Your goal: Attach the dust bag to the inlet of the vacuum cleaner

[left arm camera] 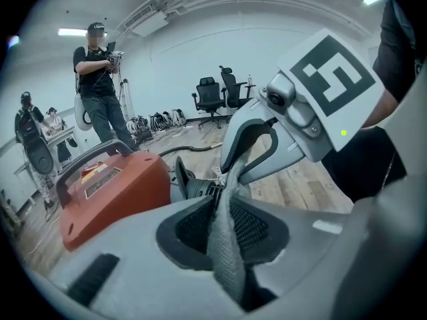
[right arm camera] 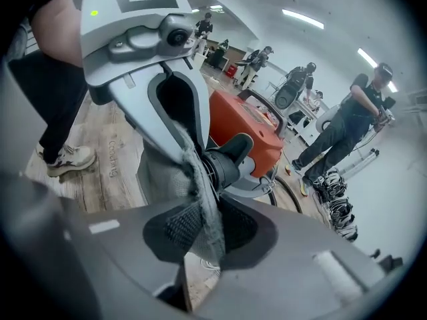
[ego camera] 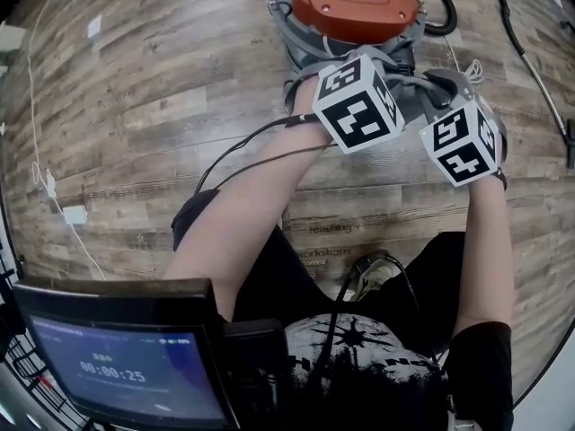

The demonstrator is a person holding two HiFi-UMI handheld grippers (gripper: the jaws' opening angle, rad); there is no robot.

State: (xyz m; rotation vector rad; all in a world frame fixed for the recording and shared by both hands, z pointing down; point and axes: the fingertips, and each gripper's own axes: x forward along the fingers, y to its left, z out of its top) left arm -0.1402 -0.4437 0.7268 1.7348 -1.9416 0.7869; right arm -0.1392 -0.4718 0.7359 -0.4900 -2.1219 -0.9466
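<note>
The orange vacuum cleaner (ego camera: 358,3) stands on the wood floor at the top of the head view, with both marker cubes (ego camera: 358,102) just in front of it. In the left gripper view my left gripper (left arm camera: 224,231) is shut on a fold of the grey dust bag (left arm camera: 227,259), beside the black inlet (left arm camera: 195,187). The right gripper view shows my right gripper (right arm camera: 204,227) shut on the bag's grey edge (right arm camera: 200,192), directly before the inlet (right arm camera: 224,164). The bag hangs stretched between the two grippers. Whether its opening sits around the inlet is hidden.
A black hose (ego camera: 442,12) curls from the vacuum's right side and a thin tube (ego camera: 530,61) lies at the far right. Several people (left arm camera: 100,85) stand in the background, near office chairs (left arm camera: 220,93). A monitor (ego camera: 126,366) sits at the bottom left.
</note>
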